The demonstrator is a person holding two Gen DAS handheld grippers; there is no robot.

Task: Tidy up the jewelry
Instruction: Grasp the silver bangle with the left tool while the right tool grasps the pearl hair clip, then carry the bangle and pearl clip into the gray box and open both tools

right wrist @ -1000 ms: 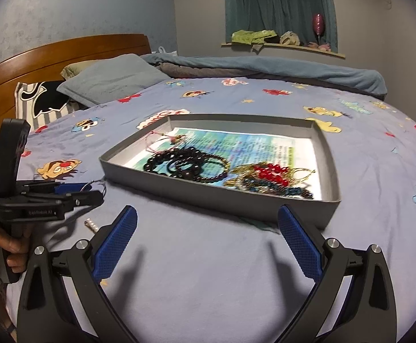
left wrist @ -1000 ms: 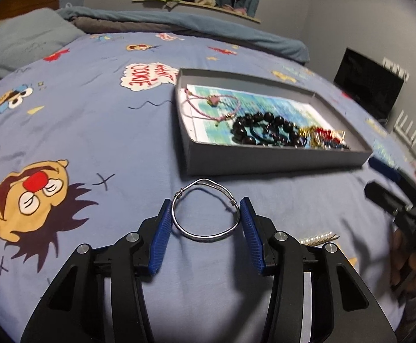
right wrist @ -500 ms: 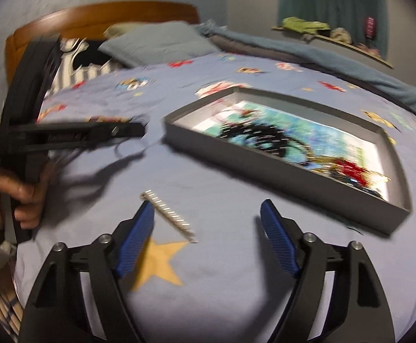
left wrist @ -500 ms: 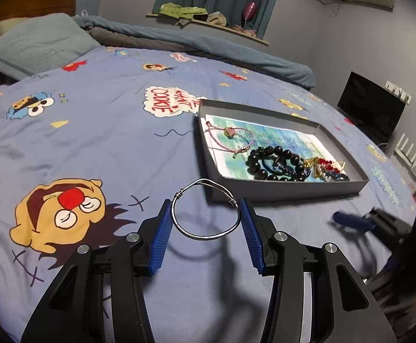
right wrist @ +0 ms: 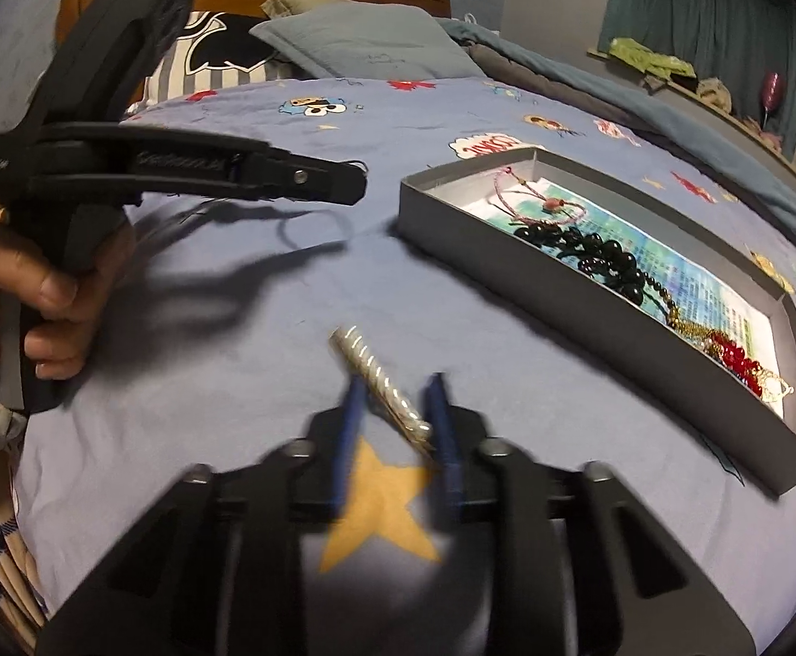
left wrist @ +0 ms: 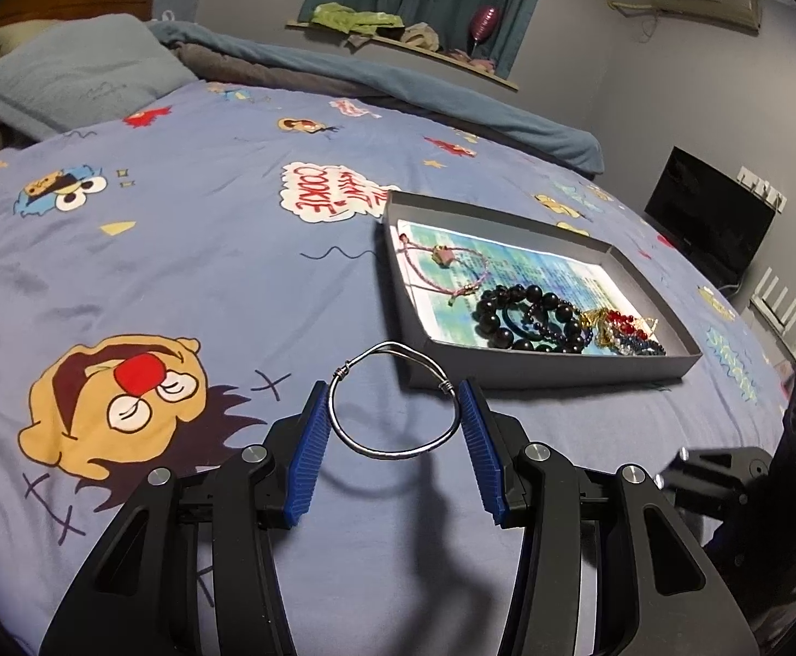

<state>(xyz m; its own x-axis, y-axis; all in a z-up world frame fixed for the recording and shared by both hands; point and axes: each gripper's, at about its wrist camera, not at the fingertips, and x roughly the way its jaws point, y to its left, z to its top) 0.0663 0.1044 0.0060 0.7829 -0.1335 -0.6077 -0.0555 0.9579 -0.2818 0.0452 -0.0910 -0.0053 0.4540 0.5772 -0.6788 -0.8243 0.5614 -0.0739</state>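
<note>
a silver wire bangle point(left wrist: 395, 402) is held across its width between the blue pads of the left gripper point(left wrist: 395, 426), lifted off the bed point(left wrist: 179, 284), with its shadow cast on the sheet beneath the fingers. ahead and to the right of these fingers the grey tray point(left wrist: 556, 372) is seen, where a pink cord bracelet point(left wrist: 441, 268), black bead bracelets point(left wrist: 529, 317) and red and gold pieces point(left wrist: 624, 328) are already laid. in the right wrist view a silver twisted piece point(right wrist: 378, 382) is lying on the sheet, its near end between the narrowed fingers of the right gripper point(right wrist: 395, 421); through the motion blur it cannot be told whether the pads are pressed on it. the tray point(right wrist: 589, 295) is to the right of these fingers. the step in hand is judged to be collection of the loose pieces. next, the bangle is to be carried over the tray's near wall and let go, and the grip on the twisted piece is to be made firm before lifting.
</note>
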